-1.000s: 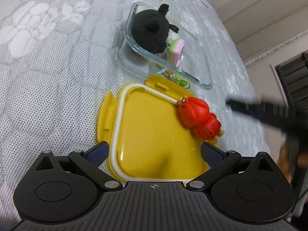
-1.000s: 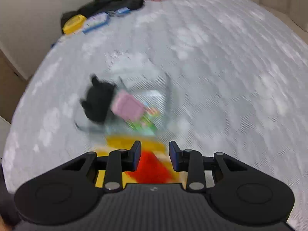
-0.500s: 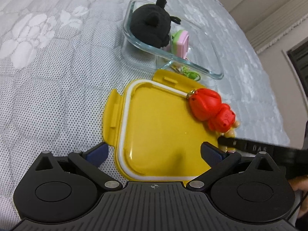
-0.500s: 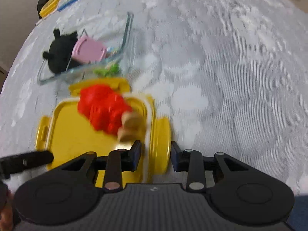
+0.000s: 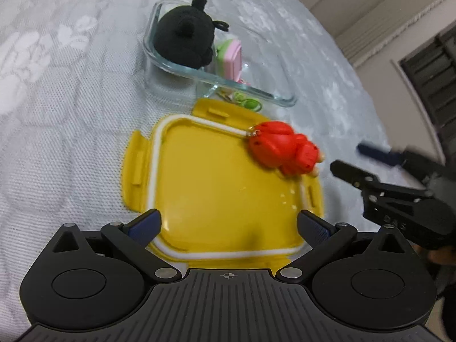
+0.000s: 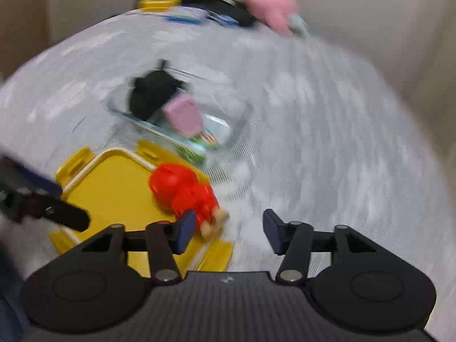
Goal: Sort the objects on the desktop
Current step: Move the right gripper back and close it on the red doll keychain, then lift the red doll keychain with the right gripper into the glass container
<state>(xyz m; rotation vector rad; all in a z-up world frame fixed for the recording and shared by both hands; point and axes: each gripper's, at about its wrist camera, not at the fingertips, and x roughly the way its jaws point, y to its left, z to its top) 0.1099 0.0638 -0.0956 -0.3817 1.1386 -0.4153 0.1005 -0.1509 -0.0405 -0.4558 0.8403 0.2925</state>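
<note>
Beside the opening right jaws lies the red toy (image 6: 182, 193).

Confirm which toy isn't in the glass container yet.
The red toy. It lies on the yellow lid, at its far right corner. The black plush and the pink item already sit inside the glass container.

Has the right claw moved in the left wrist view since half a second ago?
Yes. The right claw has swung up and away from the yellow lid: it lay along the lid's near right corner and now sits off its right edge beside the red toy, jaws opening, empty.
</note>
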